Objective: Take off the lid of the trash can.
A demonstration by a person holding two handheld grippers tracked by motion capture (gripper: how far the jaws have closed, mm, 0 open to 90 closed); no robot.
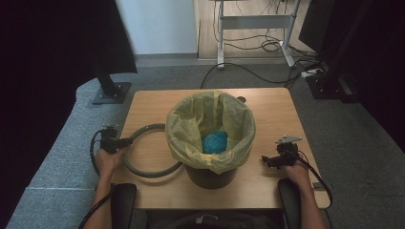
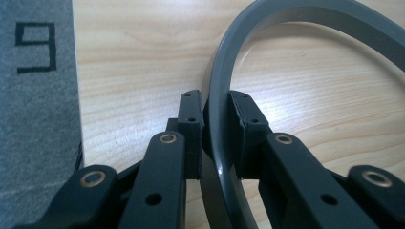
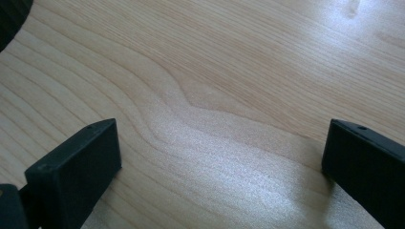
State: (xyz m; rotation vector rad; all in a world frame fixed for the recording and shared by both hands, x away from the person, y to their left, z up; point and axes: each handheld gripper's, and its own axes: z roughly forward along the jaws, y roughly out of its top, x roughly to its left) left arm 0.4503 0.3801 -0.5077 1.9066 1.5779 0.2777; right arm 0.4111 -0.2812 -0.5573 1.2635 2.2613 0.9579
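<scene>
My light wooden table (image 1: 143, 107) carries a dark bin with yellow liner (image 1: 210, 131) at centre; the grey plastic ring (image 1: 143, 167) lies at nine o'clock, clamped in my left gripper (image 2: 217, 119); my right gripper (image 3: 222, 157), at three o'clock, gapes wide, holding nothing.

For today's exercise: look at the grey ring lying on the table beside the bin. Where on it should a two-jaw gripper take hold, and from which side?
Grip the grey ring across its thin band on the arc farthest from the bin, coming from the table's left edge. The band is narrow and stands upright enough for one jaw inside and one outside. The left gripper already clamps it this way; the bin side looks crowded.
</scene>
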